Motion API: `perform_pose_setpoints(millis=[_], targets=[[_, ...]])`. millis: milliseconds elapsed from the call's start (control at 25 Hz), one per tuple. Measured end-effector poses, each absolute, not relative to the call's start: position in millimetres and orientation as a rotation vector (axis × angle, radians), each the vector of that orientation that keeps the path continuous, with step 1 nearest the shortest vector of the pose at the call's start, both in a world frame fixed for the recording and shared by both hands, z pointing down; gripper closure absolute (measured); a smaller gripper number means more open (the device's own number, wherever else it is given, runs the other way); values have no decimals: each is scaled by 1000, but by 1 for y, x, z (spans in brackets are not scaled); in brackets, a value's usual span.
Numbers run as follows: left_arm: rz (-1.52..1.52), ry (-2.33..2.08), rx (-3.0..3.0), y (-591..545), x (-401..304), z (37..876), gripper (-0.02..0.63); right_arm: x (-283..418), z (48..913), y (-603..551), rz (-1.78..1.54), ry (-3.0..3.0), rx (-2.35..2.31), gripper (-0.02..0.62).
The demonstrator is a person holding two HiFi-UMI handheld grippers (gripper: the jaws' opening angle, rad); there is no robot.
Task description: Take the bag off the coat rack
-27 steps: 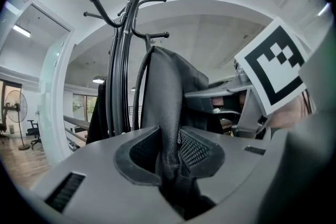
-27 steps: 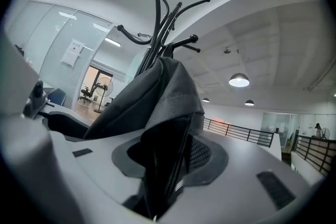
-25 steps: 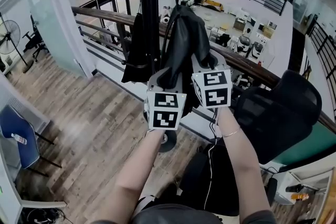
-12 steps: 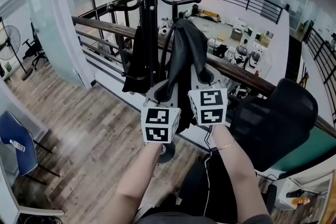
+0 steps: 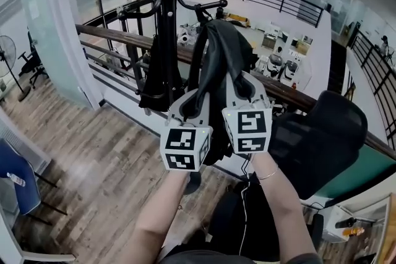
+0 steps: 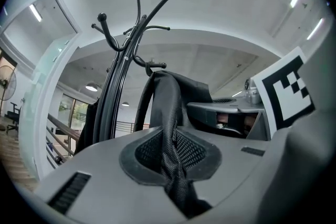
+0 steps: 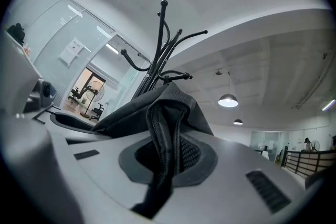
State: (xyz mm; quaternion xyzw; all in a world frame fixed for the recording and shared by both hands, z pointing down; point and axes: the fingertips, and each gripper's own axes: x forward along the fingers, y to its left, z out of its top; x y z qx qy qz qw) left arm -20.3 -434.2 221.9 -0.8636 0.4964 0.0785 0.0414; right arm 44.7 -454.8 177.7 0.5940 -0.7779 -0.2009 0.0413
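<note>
A black bag (image 5: 224,52) hangs from a hook of the black coat rack (image 5: 164,21). Its strap loops over the hook (image 6: 156,66). My left gripper (image 5: 195,102) holds the bag's lower left fabric (image 6: 169,128); its jaws have just been closing and the pads now press on the cloth. Beside it on the right, my right gripper (image 5: 242,89) is shut on a zipped fold of the bag (image 7: 164,134). Both grippers point slightly upward, side by side below the hook. The rack's curved hooks (image 7: 163,39) rise above the bag.
A dark garment (image 5: 154,74) hangs on the rack's left side. Behind the rack a wooden-topped railing (image 5: 117,37) guards a drop to a lower floor. A black office chair (image 5: 322,139) stands at the right and a blue chair (image 5: 7,167) at the far left.
Both grippers have risen along the bag and their jaws have drawn in on its fabric. The bag's lower part is lifted and bunched higher against the rack.
</note>
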Motion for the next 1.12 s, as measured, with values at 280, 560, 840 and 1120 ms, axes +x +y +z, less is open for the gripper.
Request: perform_pose_setpoints(millis=[280,560,840,1120], targets=[[307,1453,-2625,-426,-11,195,549,55,151,-440,-699,-2367,1871,577],[342,1407,-2608,-419,-2,174,551,62,129,-427,-755,-2353,1903,577],[342,1366,-2605,-409,1,164,551,64,120,-415,-777,-2344,1917,577],[302,1314,-2594,-398,15,157,551,82,118,-404,-763,-2331,1985,577]])
